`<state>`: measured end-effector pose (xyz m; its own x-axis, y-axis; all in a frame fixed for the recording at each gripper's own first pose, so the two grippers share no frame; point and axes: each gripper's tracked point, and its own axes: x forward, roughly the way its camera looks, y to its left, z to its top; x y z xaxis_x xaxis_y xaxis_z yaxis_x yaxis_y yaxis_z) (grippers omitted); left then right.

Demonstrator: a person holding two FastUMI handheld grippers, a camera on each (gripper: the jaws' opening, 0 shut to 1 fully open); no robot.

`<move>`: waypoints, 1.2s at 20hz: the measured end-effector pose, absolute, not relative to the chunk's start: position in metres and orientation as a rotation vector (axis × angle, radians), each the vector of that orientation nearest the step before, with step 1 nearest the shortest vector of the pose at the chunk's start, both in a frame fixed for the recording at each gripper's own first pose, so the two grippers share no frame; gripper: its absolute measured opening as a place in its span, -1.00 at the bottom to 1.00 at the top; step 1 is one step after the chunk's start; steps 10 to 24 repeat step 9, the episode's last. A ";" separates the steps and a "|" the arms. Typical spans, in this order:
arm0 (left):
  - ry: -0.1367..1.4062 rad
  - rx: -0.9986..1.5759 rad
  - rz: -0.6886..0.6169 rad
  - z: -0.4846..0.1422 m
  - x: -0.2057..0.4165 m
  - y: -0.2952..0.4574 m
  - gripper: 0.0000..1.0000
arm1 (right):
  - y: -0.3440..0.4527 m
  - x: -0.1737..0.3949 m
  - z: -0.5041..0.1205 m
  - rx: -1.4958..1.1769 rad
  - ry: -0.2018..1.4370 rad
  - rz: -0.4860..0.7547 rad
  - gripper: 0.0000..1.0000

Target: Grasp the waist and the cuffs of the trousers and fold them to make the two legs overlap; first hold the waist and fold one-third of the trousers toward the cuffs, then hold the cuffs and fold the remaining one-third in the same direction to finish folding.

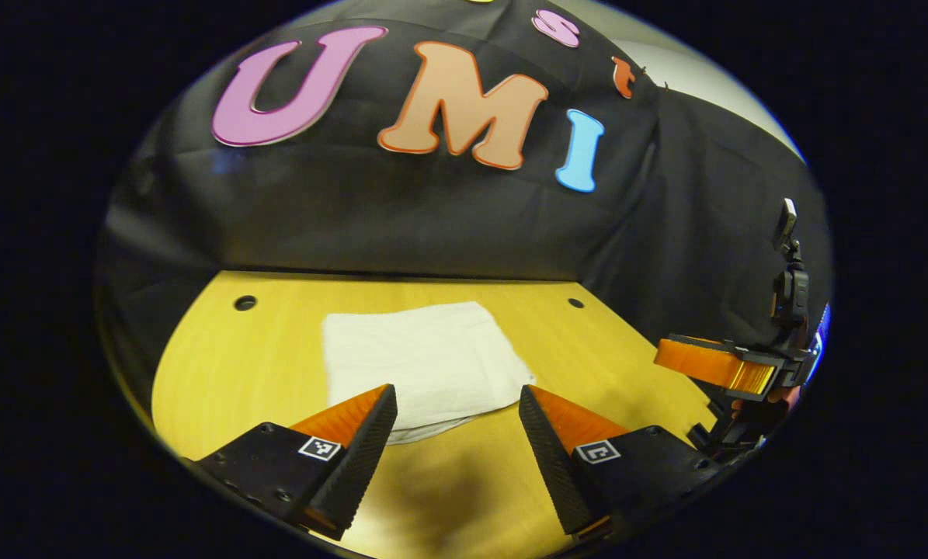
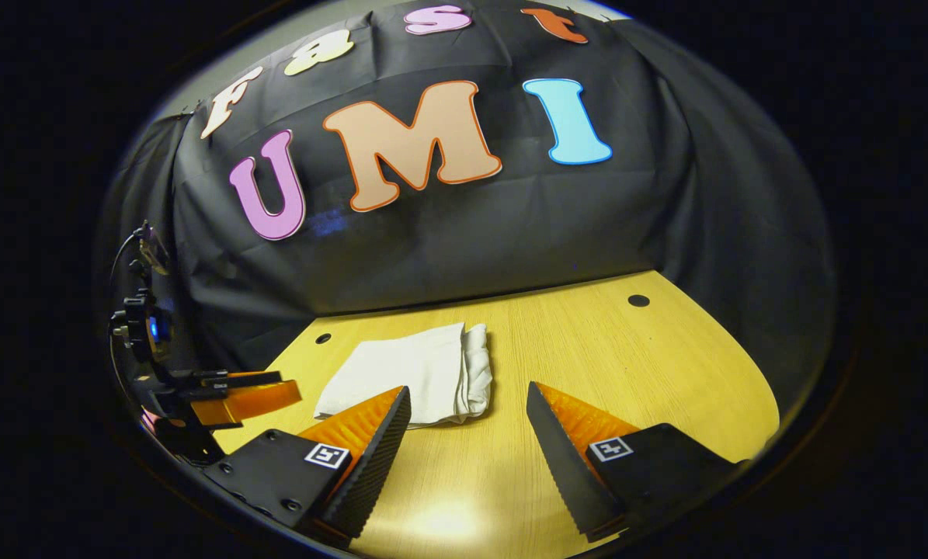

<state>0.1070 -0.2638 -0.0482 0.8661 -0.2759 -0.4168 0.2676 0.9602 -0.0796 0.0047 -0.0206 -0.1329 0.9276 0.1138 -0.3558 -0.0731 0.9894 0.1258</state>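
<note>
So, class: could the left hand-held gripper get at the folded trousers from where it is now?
Probably yes. The left hand-held gripper is open with the trousers lying just ahead on the table, nothing between them.

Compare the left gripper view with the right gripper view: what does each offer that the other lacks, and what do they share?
Left gripper view: the left gripper has its open fingers at the bottom, the right gripper is farther off at the right edge, and the folded white trousers look broad and flat.

Right gripper view: the roles swap, with the left gripper at the left edge, and the trousers' bunched layered edge is plain.

Shared: the trousers lie folded on the wooden table, with neither gripper touching them.
</note>
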 end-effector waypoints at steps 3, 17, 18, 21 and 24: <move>0.445 -0.031 -0.226 -0.045 0.096 -0.237 0.87 | -0.010 -0.003 -0.134 0.122 0.369 0.122 0.83; 0.441 -0.035 -0.191 -0.040 0.081 -0.224 0.87 | 0.002 -0.018 -0.133 0.114 0.388 0.172 0.92; 0.441 -0.035 -0.191 -0.040 0.081 -0.224 0.87 | 0.002 -0.018 -0.133 0.114 0.388 0.172 0.92; 0.441 -0.035 -0.191 -0.040 0.081 -0.224 0.87 | 0.002 -0.018 -0.133 0.114 0.388 0.172 0.92; 0.441 -0.035 -0.191 -0.040 0.081 -0.224 0.87 | 0.002 -0.018 -0.133 0.114 0.388 0.172 0.92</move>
